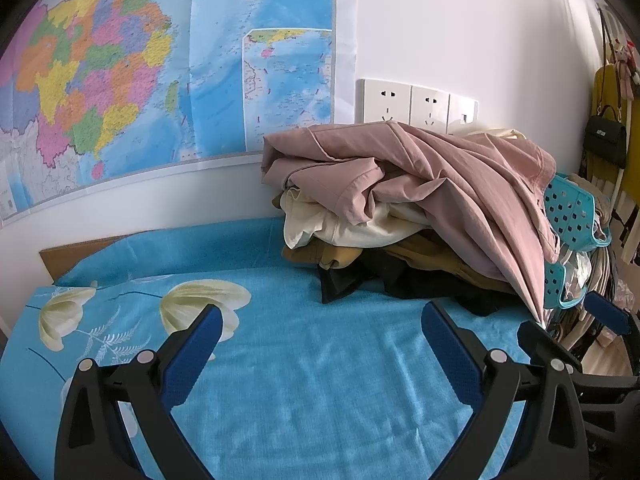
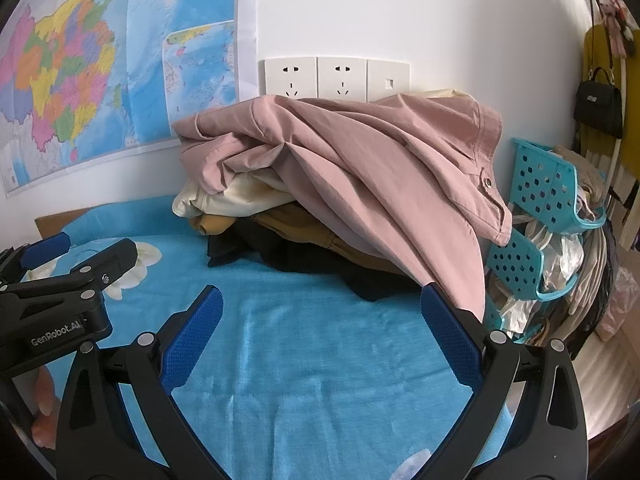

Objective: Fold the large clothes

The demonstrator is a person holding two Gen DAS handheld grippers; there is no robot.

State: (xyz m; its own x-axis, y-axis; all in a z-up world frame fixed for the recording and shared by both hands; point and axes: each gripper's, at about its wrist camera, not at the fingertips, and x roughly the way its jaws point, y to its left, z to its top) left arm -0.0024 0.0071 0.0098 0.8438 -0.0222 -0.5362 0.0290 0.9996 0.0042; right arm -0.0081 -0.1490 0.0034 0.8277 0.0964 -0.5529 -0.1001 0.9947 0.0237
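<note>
A heap of clothes lies at the back right of the blue flowered bed sheet (image 1: pixel 304 360) (image 2: pixel 312 360), against the wall. A dusty pink garment (image 1: pixel 432 172) (image 2: pixel 360 152) is on top, over a cream one (image 1: pixel 352 228) (image 2: pixel 224 196), a mustard one (image 1: pixel 340 256) (image 2: pixel 296 220) and a black one (image 1: pixel 400 280) (image 2: pixel 320 264). My left gripper (image 1: pixel 322 316) is open and empty, hovering over the sheet in front of the heap. My right gripper (image 2: pixel 322 296) is open and empty, its right fingertip close to the pink garment's hanging edge. The left gripper also shows at the left of the right wrist view (image 2: pixel 80 248).
A large map (image 1: pixel 140 72) (image 2: pixel 100 60) and wall sockets (image 1: pixel 420 104) (image 2: pixel 336 78) are on the wall behind. Turquoise perforated baskets (image 1: pixel 572 216) (image 2: pixel 548 184) with cloths stand right of the bed. A black handbag (image 1: pixel 606 138) (image 2: pixel 598 106) hangs at far right.
</note>
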